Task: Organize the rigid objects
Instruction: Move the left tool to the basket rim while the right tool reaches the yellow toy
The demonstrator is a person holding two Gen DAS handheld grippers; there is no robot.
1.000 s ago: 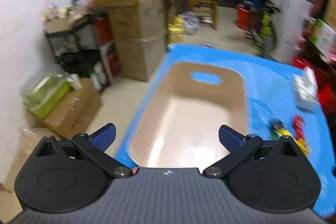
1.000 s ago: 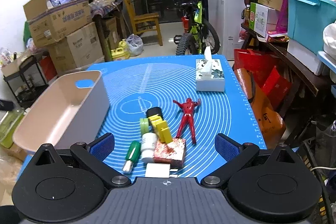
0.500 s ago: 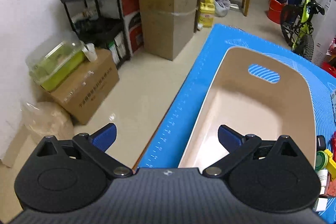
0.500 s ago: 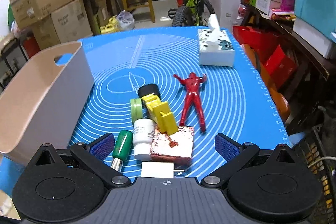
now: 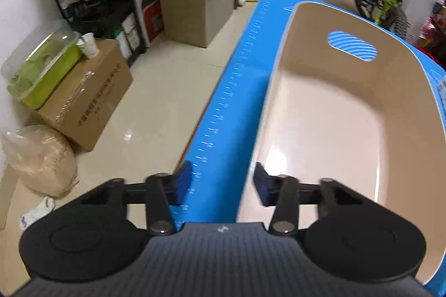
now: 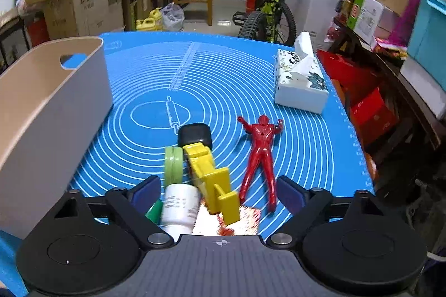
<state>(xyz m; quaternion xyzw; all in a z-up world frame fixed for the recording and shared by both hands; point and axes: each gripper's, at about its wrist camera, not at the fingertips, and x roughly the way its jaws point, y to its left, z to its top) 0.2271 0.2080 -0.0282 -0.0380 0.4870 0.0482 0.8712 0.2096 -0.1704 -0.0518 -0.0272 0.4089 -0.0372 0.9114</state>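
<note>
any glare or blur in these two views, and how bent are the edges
Left wrist view: bright glare on the bin floor and the tiled floor, blue mat edge bowed by the fisheye. Right wrist view: white bottle and yellow toy smeared near the lens, corners vignetted.

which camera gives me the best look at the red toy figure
The right wrist view. The red figure lies face up on the blue mat, whole and unblocked. The left wrist view shows none of it, only the beige bin.
</note>
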